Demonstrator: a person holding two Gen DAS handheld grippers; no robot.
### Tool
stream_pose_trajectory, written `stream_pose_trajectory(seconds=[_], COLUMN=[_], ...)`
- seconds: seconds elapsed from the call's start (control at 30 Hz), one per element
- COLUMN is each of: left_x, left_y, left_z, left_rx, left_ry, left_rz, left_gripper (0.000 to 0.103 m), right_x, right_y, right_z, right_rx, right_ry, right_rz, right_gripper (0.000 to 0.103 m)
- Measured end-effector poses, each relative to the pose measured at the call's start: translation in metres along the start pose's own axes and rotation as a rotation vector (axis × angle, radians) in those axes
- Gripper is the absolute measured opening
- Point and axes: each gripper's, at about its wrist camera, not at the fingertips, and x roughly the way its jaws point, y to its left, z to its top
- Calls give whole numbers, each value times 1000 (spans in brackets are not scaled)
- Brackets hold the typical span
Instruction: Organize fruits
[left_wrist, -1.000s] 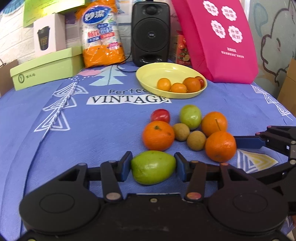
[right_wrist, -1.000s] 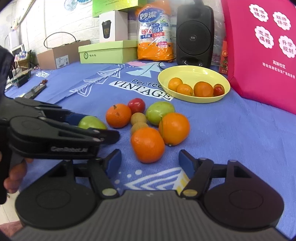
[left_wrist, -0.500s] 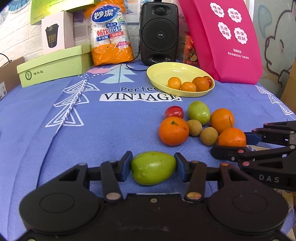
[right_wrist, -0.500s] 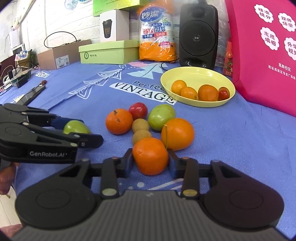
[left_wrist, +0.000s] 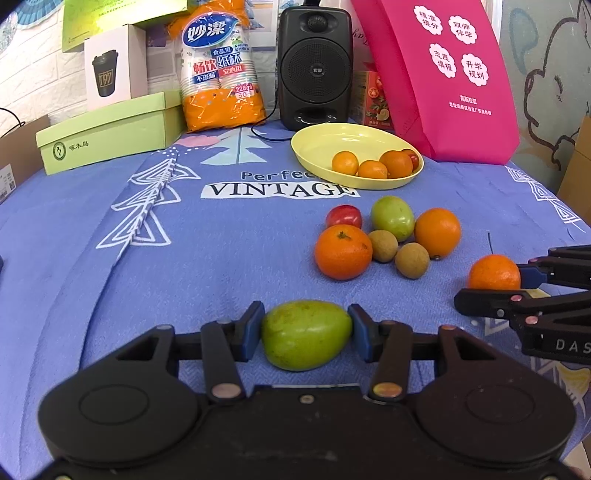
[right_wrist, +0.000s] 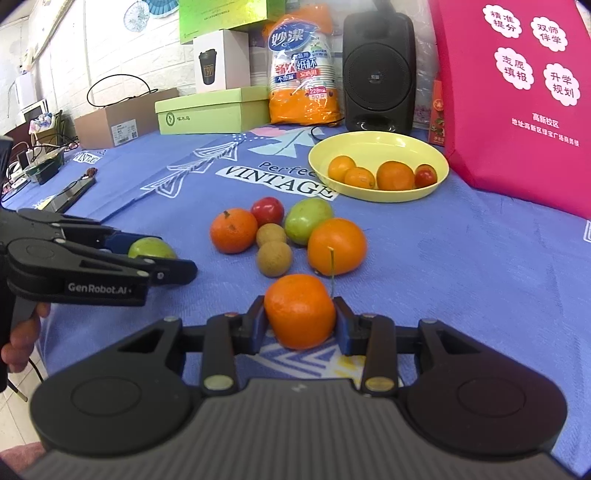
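Fruits, loose lot: mandarin (right_wrist: 299, 315) clamped between the pads of the right hand-held gripper (right_wrist: 300, 325), just short of the cluster (right_wrist: 284, 232) of oranges, longans, tomato and green fruit; green mango (left_wrist: 306, 339), long axis crosswise, gripped by the left hand-held gripper (left_wrist: 306, 334); yellow plate (right_wrist: 376, 142), partly filled, lies beyond the cluster, nearer the right hand; blue printed cloth (left_wrist: 184, 258) on the counter; speaker (left_wrist: 314, 62), boxes, pink bag (left_wrist: 450, 74) behind.
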Motion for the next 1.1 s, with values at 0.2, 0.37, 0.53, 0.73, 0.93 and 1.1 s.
stream_pose_trajectory(seconds=[0.2, 0.37, 0.53, 0.73, 0.93, 1.1], left_x=[-6, -9, -13, -16, -19, -24], left_y=[0, -1, -1, 1, 2, 3], left_z=[-2, -3, -3, -2, -1, 1], left_rx=[-4, -4, -1, -3, -3, -1], left_ry=[0, 2, 3, 1, -3, -13], left_rz=[0, 3, 5, 8, 8, 5], left_gripper=[48, 48, 48, 48, 48, 48], right_x=[-1, -3, -3, -8, -12, -17], right_y=[0, 0, 0, -2, -2, -4], right_z=[-1, -1, -1, -1, 0, 1], right_rx=[-2, -5, -5, -3, -3, -6], right_ry=[0, 0, 0, -2, -6, -16], right_rz=[1, 0, 0, 0, -2, -4], right_gripper=[36, 36, 36, 36, 36, 36])
